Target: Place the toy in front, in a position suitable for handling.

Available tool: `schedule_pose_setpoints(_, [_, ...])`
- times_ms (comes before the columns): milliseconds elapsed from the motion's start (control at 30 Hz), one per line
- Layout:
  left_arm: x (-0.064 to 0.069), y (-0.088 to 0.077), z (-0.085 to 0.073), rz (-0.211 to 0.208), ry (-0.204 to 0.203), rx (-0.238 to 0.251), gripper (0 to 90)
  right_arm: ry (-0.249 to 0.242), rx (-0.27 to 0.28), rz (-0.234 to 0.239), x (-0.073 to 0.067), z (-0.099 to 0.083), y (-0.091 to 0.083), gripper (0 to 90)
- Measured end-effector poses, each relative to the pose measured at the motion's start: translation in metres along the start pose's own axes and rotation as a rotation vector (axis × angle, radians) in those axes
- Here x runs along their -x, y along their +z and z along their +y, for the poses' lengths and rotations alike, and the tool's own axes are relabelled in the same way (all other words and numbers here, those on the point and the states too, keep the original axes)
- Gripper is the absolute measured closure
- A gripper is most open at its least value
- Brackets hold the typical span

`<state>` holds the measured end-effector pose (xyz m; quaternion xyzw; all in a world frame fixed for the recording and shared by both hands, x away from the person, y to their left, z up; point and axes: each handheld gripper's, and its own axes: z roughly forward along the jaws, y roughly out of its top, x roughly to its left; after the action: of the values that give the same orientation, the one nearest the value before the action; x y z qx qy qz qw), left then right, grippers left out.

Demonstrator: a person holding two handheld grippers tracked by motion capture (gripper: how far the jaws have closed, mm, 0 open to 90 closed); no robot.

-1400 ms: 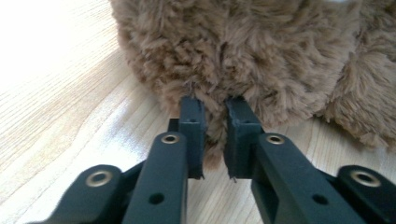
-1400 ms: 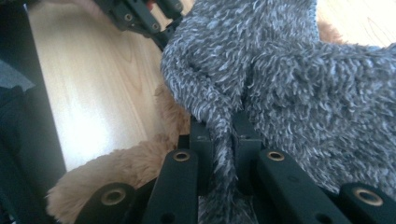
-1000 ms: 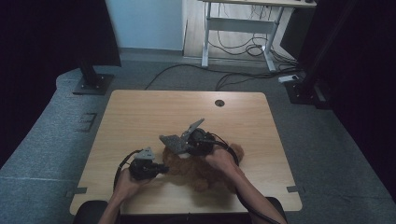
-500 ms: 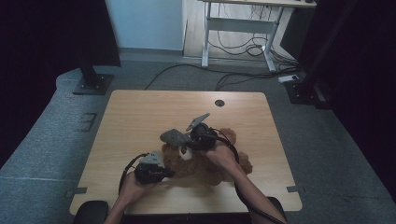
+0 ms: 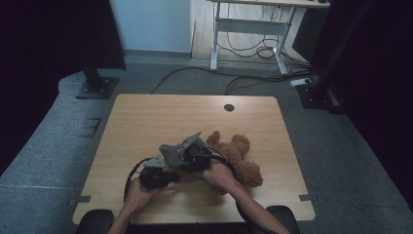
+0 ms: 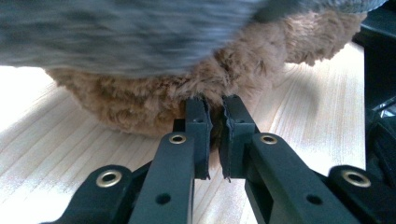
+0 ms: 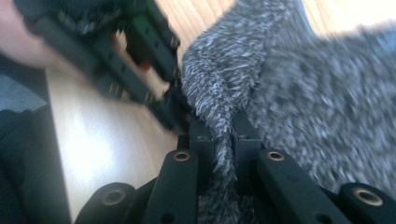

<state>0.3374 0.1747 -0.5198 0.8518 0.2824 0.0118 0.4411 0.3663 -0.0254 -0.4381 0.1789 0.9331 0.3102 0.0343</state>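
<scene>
Right tongs (image 7: 223, 135) are clamping the grey cloth (image 7: 299, 93) just above the teddy bear (image 6: 196, 88), whose fur the left tongs (image 6: 215, 112) are pinching

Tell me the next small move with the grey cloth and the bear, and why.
Probably draw the right gripper further across the teddy bear. It is shut on a fold of the grey fuzzy cloth, which lies over only part of the bear, while the left gripper pinches the brown fur and holds it against the table.
</scene>
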Motion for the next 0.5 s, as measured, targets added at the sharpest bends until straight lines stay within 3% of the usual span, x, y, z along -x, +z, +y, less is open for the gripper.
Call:
schedule_pose_setpoints(233, [-0.003, -0.001, 0.000, 0.001, -0.019, 0.011, 82.7, 0.045, 0.010, 0.000, 0.003, -0.034, -0.017, 82.0])
schedule_pose_setpoints(500, [-0.005, -0.001, -0.001, 0.008, -0.015, 0.002, 82.7, 0.099, -0.033, 0.022, 0.003, -0.069, -0.014, 82.0])
